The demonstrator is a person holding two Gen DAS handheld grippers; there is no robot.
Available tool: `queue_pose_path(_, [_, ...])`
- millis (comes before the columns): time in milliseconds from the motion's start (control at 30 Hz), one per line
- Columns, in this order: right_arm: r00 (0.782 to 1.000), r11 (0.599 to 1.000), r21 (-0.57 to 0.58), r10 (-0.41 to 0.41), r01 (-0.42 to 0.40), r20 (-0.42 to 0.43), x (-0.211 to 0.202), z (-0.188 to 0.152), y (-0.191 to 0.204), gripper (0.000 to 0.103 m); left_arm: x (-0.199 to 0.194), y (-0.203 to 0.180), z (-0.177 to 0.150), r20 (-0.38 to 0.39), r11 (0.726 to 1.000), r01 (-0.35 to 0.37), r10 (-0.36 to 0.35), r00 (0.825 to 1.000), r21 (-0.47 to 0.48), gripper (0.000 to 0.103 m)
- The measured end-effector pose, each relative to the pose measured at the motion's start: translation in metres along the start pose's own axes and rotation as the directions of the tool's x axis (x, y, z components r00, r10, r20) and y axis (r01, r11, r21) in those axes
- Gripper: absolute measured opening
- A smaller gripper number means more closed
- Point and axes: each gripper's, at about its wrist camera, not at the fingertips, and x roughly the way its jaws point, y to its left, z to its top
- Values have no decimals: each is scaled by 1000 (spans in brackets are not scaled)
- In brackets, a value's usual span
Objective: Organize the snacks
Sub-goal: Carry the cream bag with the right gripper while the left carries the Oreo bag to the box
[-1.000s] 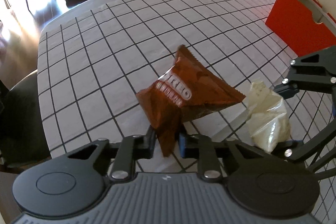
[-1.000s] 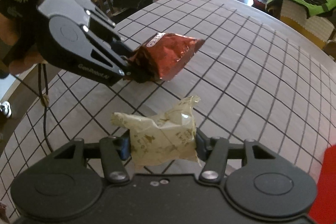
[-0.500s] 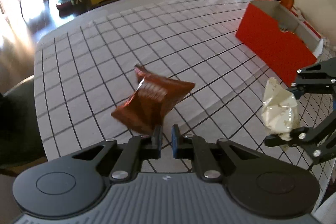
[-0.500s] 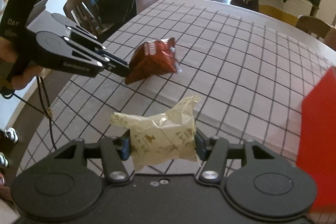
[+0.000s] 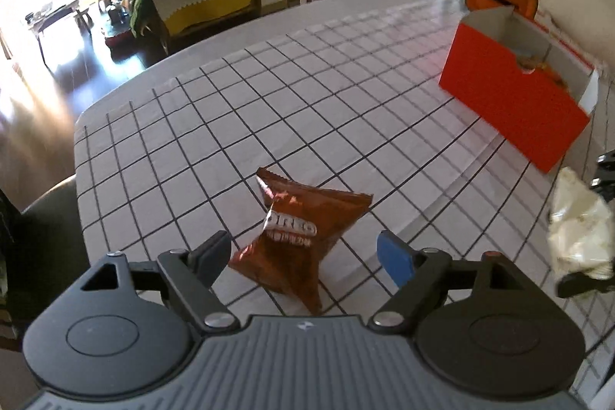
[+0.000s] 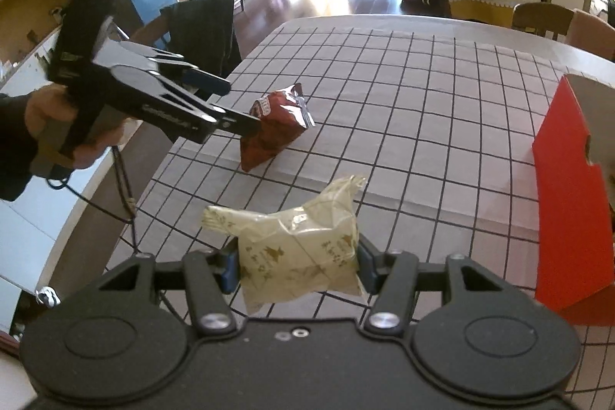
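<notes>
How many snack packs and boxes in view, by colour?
Brown snack packet: 1
Cream snack packet: 1
Red box: 1
Total: 3

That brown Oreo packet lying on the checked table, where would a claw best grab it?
Probably the crimped flat end of the brown Oreo packet, coming down from above with the left claw, whose jaws are opening and not pressing it. The middle is puffed and slippery-looking; the sealed ends are thin and stick up off the table.
</notes>
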Motion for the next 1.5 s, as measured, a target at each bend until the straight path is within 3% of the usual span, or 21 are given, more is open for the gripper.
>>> queue_pose_path(233, [1000, 1000, 23, -19, 19, -9, 6, -1, -3, 56, 41, 2, 4, -81, 1000, 11, -11, 997, -3, 83])
queue_pose_path(400, [1000, 999, 33, -27, 28, -14, 15, 0, -3, 56, 51, 6, 2, -78, 999, 11, -14, 997, -42, 82])
queue_pose_path(567, [999, 999, 28, -35, 36, -22, 17, -2, -5, 56, 53, 2, 0, -91, 998, -17, 12, 996, -54, 41])
queue_pose_path(733, [999, 998, 35, -46, 46, -18, 13, -4, -12, 56, 48, -8, -5, -82, 992, -36, 27, 996, -118, 39])
queue_pose_path(1067, [998, 998, 36, -52, 51, 25, -21, -6, -40, 56, 15, -68, -4, -64, 986, -31, 21, 998, -163, 40])
queue_pose_path(1500, [993, 997, 51, -68, 63, 99, -88, -7, -113, 56, -21, -162, 49, -21, 975, -57, 54, 998, -216, 40])
